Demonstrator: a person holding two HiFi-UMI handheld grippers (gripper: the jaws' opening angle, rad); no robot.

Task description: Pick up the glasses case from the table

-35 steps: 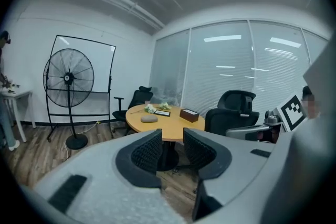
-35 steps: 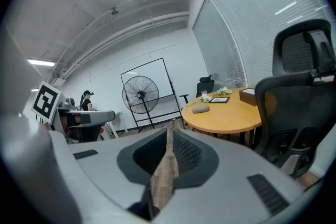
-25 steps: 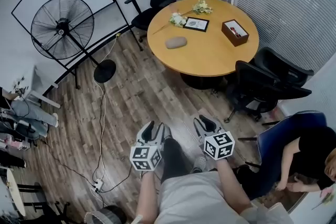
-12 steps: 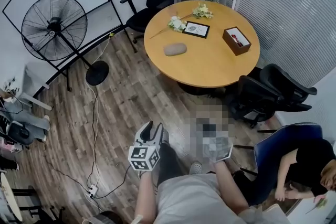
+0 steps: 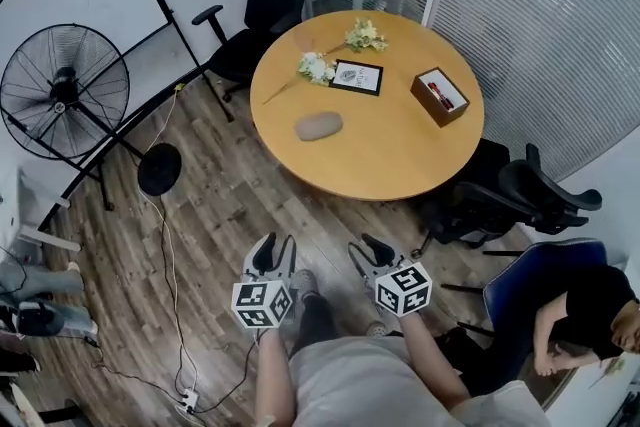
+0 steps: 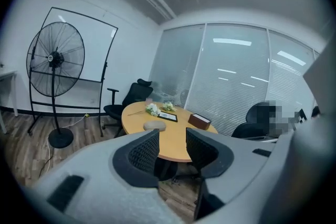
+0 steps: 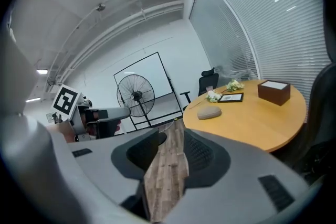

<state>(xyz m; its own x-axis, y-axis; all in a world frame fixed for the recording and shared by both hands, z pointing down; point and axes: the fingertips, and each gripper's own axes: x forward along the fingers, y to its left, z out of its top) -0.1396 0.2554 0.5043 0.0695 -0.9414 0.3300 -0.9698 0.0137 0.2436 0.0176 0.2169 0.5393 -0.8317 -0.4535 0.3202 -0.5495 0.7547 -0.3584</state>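
The case (image 5: 318,126) lies at the table's (image 5: 400,165) 9 o'clock side, well apart at 12 o'clock from both grippers. The left gripper (image 5: 272,253) is part open, empty; the right gripper (image 5: 366,251) has just been opening, empty. Step closer first, then straddle its narrow width

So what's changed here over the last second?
The person has stepped closer to the round table. The right hand-held gripper has just been opening its jaws, nothing between them. Left hand-held gripper unchanged, empty. The glasses case lies untouched on the table.
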